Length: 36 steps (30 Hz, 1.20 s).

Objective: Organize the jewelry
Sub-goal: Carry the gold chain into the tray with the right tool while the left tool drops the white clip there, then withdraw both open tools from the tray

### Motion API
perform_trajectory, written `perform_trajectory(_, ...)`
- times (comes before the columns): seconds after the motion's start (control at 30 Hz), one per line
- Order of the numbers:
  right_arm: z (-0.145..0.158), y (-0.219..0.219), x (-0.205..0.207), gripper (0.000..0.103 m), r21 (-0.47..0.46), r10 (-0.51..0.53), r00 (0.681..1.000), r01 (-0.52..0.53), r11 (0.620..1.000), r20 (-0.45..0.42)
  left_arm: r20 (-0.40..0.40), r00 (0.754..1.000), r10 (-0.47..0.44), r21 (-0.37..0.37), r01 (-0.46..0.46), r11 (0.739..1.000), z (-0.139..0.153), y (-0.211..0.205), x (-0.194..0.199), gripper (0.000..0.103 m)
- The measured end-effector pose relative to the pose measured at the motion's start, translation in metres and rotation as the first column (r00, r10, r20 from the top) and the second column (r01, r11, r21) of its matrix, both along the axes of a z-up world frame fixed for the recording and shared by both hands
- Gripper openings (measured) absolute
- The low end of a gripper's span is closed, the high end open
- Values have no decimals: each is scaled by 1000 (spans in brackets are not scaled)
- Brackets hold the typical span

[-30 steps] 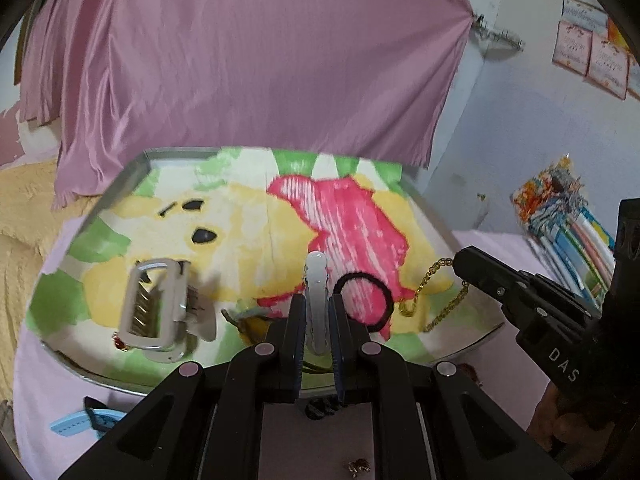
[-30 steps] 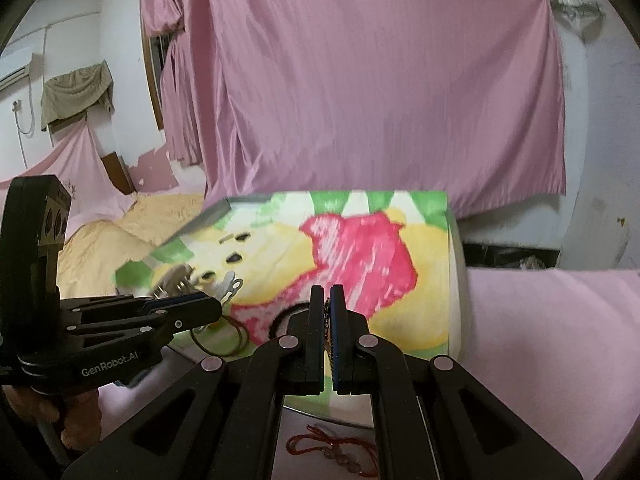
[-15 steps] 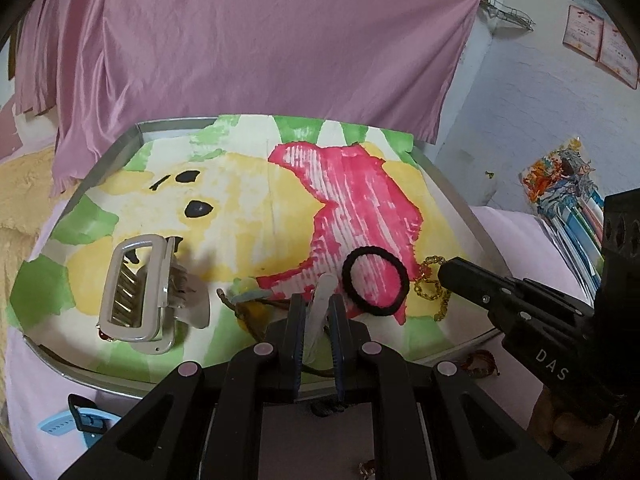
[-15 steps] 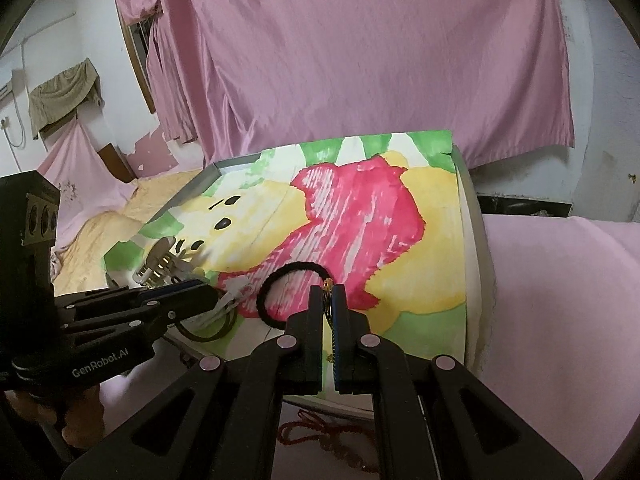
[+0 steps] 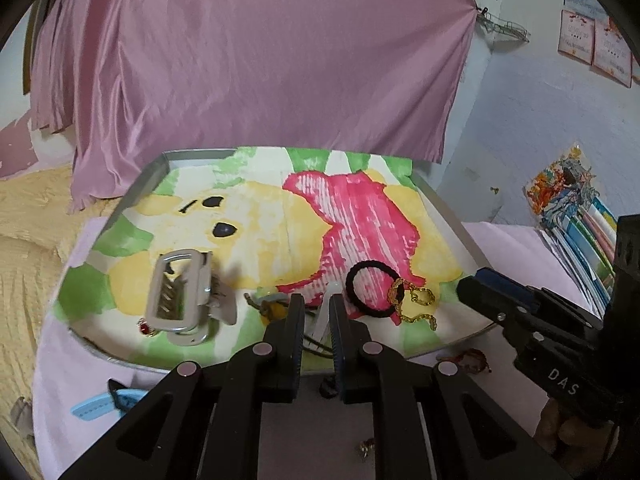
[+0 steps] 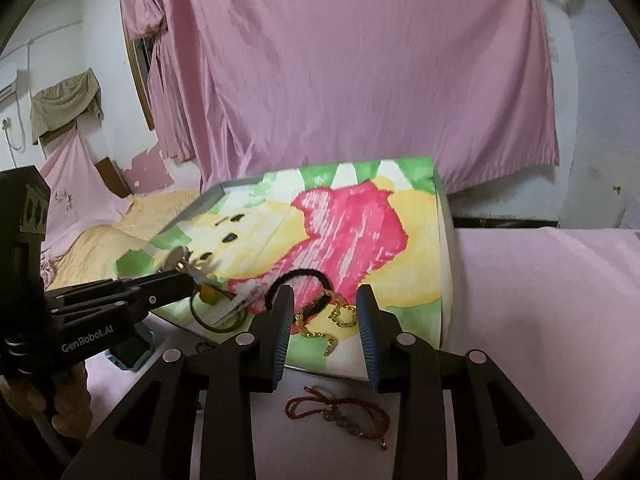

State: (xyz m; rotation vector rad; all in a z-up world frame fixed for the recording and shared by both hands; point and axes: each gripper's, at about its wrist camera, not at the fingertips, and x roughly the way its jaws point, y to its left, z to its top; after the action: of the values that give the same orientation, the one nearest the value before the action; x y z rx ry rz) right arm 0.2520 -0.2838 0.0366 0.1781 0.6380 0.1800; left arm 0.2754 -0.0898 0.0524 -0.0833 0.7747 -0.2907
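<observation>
Opening over the tray's (image 6: 446, 280) near right corner, the right hand-held gripper (image 6: 323, 332) has released the gold chain (image 6: 332, 316), and should be lifted clear while the left hand-held gripper (image 5: 316, 320) is kept pinching its white clip (image 5: 326, 308).

Pink curtain (image 5: 260, 64) behind, yellow blanket (image 5: 24, 248) at left, stacked books (image 5: 576, 232) at right

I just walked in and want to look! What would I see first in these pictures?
First the big tray in the middle, lined with a bright yellow, pink and green bear picture, with a pink curtain hanging behind. On it lie a gold chain beside a black hair tie, and a grey hair claw to the left.
</observation>
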Motion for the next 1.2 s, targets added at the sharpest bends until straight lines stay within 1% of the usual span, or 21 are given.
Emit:
perform_trajectory(0.03,3,1,-4,45,-3,-8,1000,8,1000,16,6,1000,3,-2,-3,1000,1,2,-2,13)
perform_trajectory(0.07,6,2,-9,47,-4,-14,999,14,1000,39,15,1000,7,-4,-7,1000,3,4,-6,13)
perform_trajectory(0.1,8,3,-13,47,-5,-16,999,16,1000,51,23,1000,10,-6,-10,1000,5,6,-9,15)
perform_trajectory(0.17,13,5,-23,48,-7,-25,997,26,1000,79,43,999,18,-13,-17,1000,9,11,-17,24)
perform_trajectory(0.2,14,6,-27,49,-7,-28,996,29,1000,89,54,998,23,-22,-22,1000,11,14,-21,33)
perform_trajectory(0.23,17,8,-32,54,-5,-31,994,32,999,104,65,997,29,-33,-27,999,13,18,-25,45)
perform_trajectory(0.27,18,9,-36,57,-3,-34,993,35,999,114,79,996,37,-47,-33,998,14,22,-30,50)
perform_trajectory(0.3,20,10,-42,59,-1,-39,991,39,999,130,93,995,43,-59,-38,998,17,26,-34,53)
perform_trajectory(0.4,26,15,-57,67,4,-48,984,48,999,170,121,991,55,-60,-48,997,22,34,-45,54)
perform_trajectory(0.47,29,19,-69,76,7,-52,978,52,999,201,153,986,69,-70,-59,996,25,43,-56,67)
perform_trajectory(0.5,30,21,-73,79,6,-54,976,54,999,212,167,983,76,-76,-64,995,26,46,-60,78)
perform_trajectory(0.53,31,23,-78,84,4,-57,973,57,998,225,194,977,89,-84,-74,994,28,51,-67,84)
perform_trajectory(0.57,32,25,-84,89,1,-60,969,62,998,239,213,972,97,-87,-80,993,29,55,-72,87)
perform_trajectory(0.63,33,29,-92,96,-8,-68,963,72,997,261,252,961,111,-91,-91,992,32,63,-84,96)
perform_trajectory(0.7,34,34,-103,99,-21,-80,954,90,996,288,285,950,129,-97,-105,990,34,71,-93,102)
perform_trajectory(0.73,35,36,-107,101,-27,-84,951,97,995,298,304,942,141,-104,-115,988,33,75,-98,102)
perform_trajectory(0.8,35,41,-115,101,-45,-92,944,112,993,318,332,929,163,-117,-131,985,33,84,-108,102)
perform_trajectory(0.93,33,49,-126,101,-65,-90,936,119,991,342,356,913,200,-134,-162,978,27,99,-120,102)
perform_trajectory(1.07,30,58,-131,101,-84,-79,936,114,990,342,365,906,212,-113,-183,977,19,109,-127,102)
perform_trajectory(1.2,23,67,-134,101,-100,-64,946,100,990,317,361,907,214,-88,-195,977,11,118,-130,102)
